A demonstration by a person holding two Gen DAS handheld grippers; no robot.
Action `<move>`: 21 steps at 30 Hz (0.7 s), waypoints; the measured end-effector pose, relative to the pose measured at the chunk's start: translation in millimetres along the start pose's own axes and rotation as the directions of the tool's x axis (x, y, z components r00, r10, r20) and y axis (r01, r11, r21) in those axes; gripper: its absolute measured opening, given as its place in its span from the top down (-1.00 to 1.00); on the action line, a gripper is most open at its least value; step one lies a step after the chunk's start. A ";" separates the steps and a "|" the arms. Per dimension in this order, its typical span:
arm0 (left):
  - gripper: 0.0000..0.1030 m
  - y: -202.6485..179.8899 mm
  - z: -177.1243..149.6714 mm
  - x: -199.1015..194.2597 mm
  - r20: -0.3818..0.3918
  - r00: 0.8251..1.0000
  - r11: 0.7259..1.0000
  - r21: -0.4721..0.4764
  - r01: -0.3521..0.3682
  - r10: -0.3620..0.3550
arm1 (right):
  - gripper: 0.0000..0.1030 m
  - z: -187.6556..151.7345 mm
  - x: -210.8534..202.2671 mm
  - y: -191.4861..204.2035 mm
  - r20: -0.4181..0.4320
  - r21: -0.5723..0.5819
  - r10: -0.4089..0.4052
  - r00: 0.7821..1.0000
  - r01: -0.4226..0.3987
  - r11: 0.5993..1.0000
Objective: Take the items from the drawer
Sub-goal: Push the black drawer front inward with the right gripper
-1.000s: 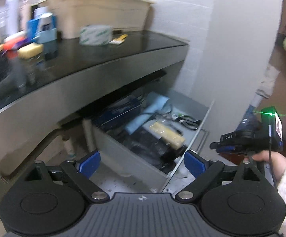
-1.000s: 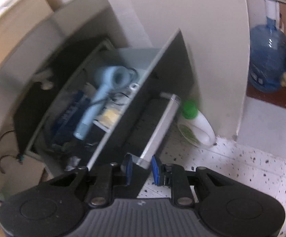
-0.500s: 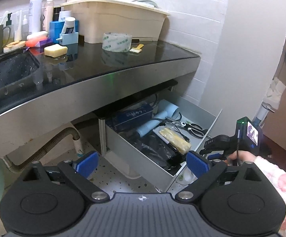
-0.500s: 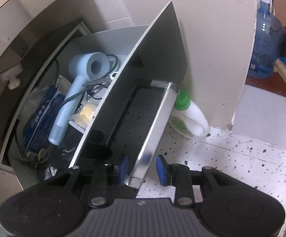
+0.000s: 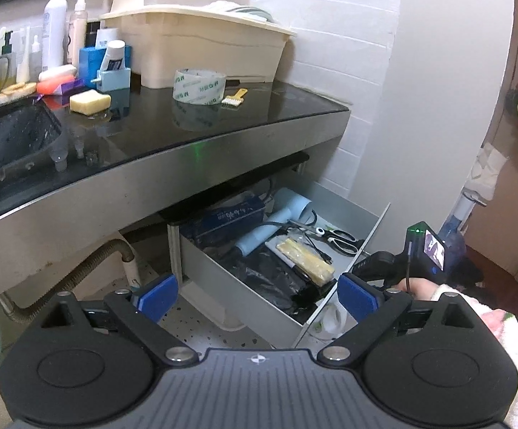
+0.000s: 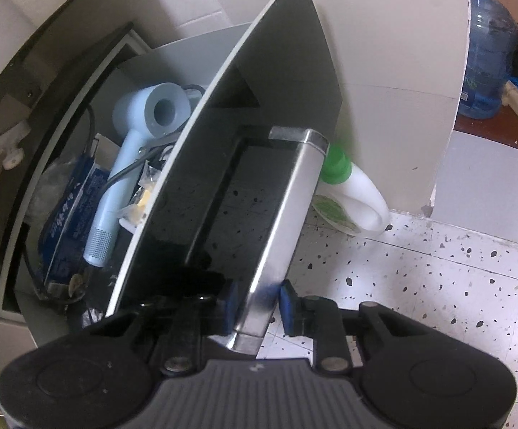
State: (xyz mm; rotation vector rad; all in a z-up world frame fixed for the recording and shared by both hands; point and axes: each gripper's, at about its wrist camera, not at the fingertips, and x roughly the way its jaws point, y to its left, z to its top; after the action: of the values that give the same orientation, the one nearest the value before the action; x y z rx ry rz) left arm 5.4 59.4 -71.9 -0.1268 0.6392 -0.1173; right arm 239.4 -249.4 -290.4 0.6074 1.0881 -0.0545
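Observation:
The grey drawer [image 5: 219,271] under the counter stands pulled out. In it lie a pale blue hair dryer [image 5: 284,214] [image 6: 130,150], a dark blue box [image 5: 226,216], scissors [image 5: 341,237], a yellow bar in clear wrap [image 5: 303,259] and black plastic [image 5: 269,282]. My left gripper [image 5: 257,295] hangs open and empty in front of the drawer. My right gripper [image 6: 257,302] straddles the lower end of the chrome drawer handle [image 6: 287,193]. Its jaws are closing, with a thin gap still showing at the right pad.
The black counter [image 5: 259,114] carries a tape roll [image 5: 200,85], a soap bar [image 5: 90,102], a beige tub [image 5: 201,46] and bottles beside the sink [image 5: 8,136]. A white detergent bottle [image 6: 352,193] stands on the speckled floor behind the handle. A water jug [image 6: 488,46] is at the far right.
The right gripper slid down the handle toward its lower end, and its pads spread from a tight pinch to either side of the bar. The left view rose at first, then held still.

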 end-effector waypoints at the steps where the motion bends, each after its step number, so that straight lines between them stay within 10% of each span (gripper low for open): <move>1: -0.88 0.5 -0.5 0.7 -0.006 1.000 1.000 -0.004 0.006 -0.006 | 0.55 -0.2 -0.1 0.6 0.000 -0.004 -0.002 1.000 0.002 1.000; 21: -0.88 -4.7 -5.9 -1.4 -0.006 1.000 1.000 0.018 0.022 -0.022 | 0.55 8.5 13.5 21.5 0.005 -0.009 -0.004 1.000 0.004 1.000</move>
State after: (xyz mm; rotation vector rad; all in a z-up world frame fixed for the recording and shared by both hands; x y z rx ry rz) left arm 0.4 54.5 -75.1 -0.1164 0.6423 -0.1446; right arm 259.8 -232.2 -289.7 0.5965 1.0842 -0.0546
